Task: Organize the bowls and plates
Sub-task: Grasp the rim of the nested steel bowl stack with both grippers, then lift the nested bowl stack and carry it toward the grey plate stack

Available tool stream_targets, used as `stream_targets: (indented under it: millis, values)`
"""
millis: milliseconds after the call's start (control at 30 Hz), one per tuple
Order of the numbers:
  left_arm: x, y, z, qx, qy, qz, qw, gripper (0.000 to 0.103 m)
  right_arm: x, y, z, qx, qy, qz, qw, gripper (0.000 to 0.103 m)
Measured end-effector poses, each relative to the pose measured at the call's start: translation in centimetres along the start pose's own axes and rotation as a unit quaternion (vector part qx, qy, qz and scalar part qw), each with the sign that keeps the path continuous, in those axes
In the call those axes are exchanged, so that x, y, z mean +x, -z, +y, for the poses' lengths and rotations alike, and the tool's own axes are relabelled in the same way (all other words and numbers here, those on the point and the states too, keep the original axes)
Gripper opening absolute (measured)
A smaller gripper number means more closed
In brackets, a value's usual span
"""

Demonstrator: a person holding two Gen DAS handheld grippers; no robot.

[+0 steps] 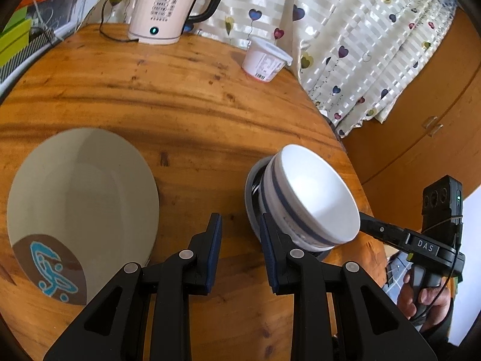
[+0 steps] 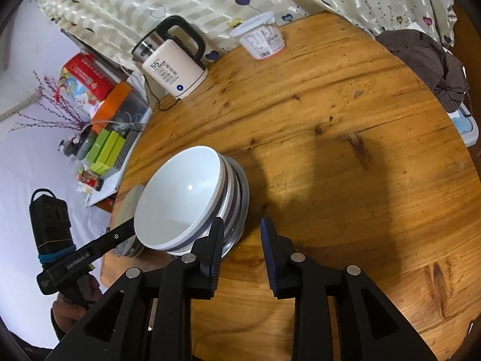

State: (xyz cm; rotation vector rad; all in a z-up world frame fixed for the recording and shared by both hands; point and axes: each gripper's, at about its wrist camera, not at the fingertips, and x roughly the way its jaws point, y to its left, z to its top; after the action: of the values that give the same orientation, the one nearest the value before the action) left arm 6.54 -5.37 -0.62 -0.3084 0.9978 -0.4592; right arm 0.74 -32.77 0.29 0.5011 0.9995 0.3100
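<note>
White stacked bowls (image 1: 312,201) sat between my two grippers; the left gripper (image 1: 242,237) and right gripper (image 2: 242,240) both gaped moderately, holding nothing.

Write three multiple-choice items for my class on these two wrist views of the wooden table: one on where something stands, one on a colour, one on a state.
1. Where does the stack of white bowls with dark blue bands stand?
A. on a grey plate
B. inside the kettle
C. on the floor

2. What colour is the pattern on the brown patch of the large cream oval plate?
A. red
B. turquoise
C. yellow

3. How do the left gripper and the right gripper stand?
A. both open and empty
B. both shut on a bowl
C. left holds the plate

Answers: 1 A, the grey plate's rim shows under the stack on the wooden table. 2 B, the swirl on the patch is turquoise. 3 A, each wrist view shows bare table between the spread fingers.
</note>
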Motion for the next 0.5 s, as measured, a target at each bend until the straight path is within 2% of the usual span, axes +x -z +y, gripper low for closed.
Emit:
stream_targets:
  millis: [500]
  values:
    - [1.2, 0.4, 0.6, -0.024, 0.026, 0.025, 0.9991, 0.027, 1.1, 0.3, -0.6, 0.009, -0.009, 0.020, 1.000, 0.025]
